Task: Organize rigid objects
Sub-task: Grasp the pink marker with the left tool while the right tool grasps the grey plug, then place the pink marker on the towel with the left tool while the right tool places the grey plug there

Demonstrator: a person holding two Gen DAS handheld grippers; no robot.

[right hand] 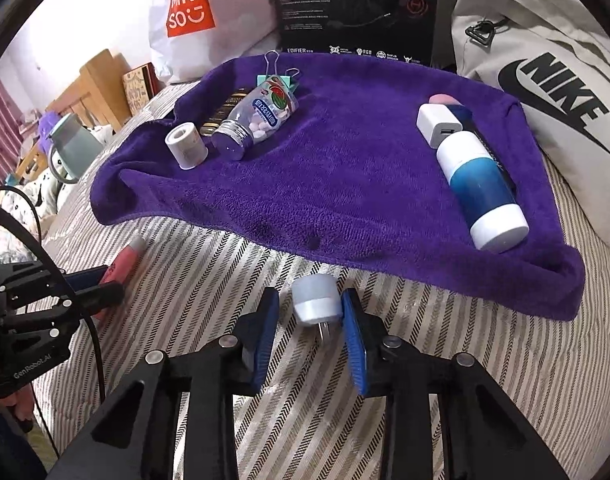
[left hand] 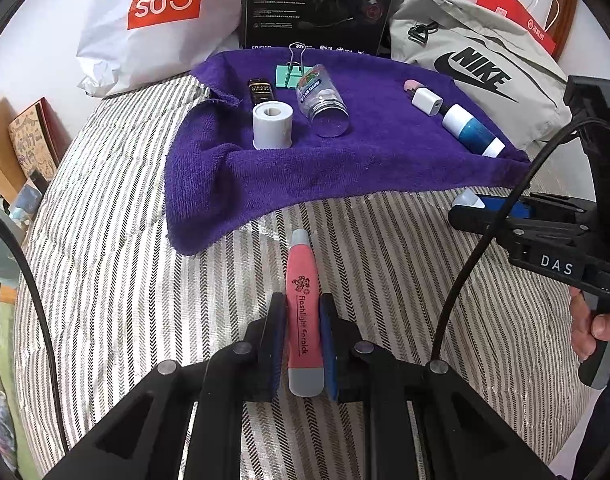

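On a bed with a striped cover (left hand: 125,280), a purple towel (left hand: 345,168) is spread toward the far side, with small rigid items already lying on it: a roll of white tape (left hand: 272,125), a clear pill bottle (left hand: 323,100) on its side, a mint binder clip (left hand: 289,74), a white charger cube (left hand: 426,101) and a blue-and-white bottle (left hand: 474,132) on its side.

Two items lie off the towel, on the stripes just short of its near edge. The left gripper (left hand: 301,344) is clenched on a pink flashlight earpick (left hand: 302,312) — its long axis runs straight along the fingers, pointing away toward the towel, with both pads pressed against its sides. The right gripper (right hand: 310,336) stands released around a small white plug adapter (right hand: 316,296): the adapter sits between the blue pads, close against the right pad with a gap on the left, its prongs pointing back toward the gripper.

The towel lies directly ahead of both grippers, so each item likely needs a forward carry onto the purple cloth. The left is the readier of the two, since it already has its item in its grasp.
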